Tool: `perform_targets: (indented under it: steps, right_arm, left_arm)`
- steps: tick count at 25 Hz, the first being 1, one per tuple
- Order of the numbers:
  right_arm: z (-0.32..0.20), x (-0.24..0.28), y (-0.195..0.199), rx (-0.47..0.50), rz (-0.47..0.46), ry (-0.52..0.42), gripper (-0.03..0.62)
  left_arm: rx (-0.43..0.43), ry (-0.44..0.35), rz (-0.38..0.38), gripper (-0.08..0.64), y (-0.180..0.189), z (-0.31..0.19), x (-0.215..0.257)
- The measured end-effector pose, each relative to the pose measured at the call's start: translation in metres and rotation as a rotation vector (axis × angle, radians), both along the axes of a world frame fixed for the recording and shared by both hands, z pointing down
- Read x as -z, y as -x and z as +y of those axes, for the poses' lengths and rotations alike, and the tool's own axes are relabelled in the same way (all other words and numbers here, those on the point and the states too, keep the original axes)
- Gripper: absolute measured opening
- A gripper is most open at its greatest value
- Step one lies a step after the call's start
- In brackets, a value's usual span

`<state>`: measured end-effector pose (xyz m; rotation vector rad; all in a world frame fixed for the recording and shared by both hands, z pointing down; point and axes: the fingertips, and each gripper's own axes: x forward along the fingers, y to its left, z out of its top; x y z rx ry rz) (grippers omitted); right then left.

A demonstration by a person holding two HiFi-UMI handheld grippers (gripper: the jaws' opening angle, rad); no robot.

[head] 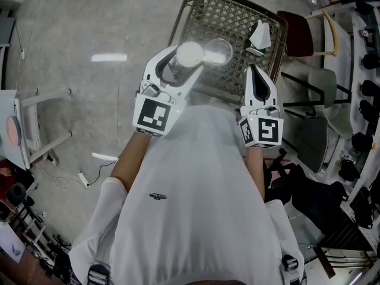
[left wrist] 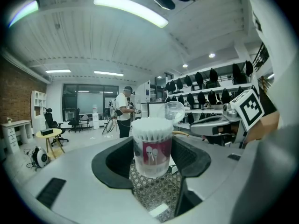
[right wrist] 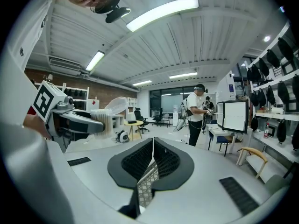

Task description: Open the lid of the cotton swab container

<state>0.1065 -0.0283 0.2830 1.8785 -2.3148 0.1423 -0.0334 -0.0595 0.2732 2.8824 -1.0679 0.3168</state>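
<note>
Between the two jaws of the left gripper [head: 185, 63], one cotton swab container [left wrist: 152, 148] stands upright. The dark pads grip its clear wall from both sides, and the wire-mesh chair [head: 228, 16] shows below the jaws. The container is full: white swab heads form one packed dome at its mouth. One red label [left wrist: 153, 152] with swab drawings faces back toward this gripper's camera. One transparent lid [left wrist: 174, 110] stands swung up from the mouth at the far right of the rim, seen along the left jaws, on the side toward the right gripper, so the container is open.

The right gripper [head: 253, 71], second of the two, is held beside the left one and apart from the container. Its two jaws are pressed together with nothing between them, and only mesh shows through the slit under the pads.

Each gripper carries one marker cube [head: 153, 114] at the end nearest the person holding it, two cubes in all. Just beyond the right gripper's tips, one white folded object [head: 259, 35] lies on the mesh. Far beyond the left jaws stands one person [left wrist: 124, 111].
</note>
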Motion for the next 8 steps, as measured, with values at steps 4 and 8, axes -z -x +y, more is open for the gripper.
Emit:
perform_targets:
  steps: [4, 8]
  right_arm:
    - [-0.0008, 0.0018, -0.0001, 0.001, 0.002, -0.002, 0.003]
    - [0.0001, 0.0015, -0.0012, 0.000, 0.001, -0.003, 0.003]
  left_arm:
    - [-0.003, -0.001, -0.001, 0.241, -0.0011, -0.0003, 0.0007]
    - [-0.006, -0.001, -0.001, 0.241, -0.0030, 0.0006, 0.0006]
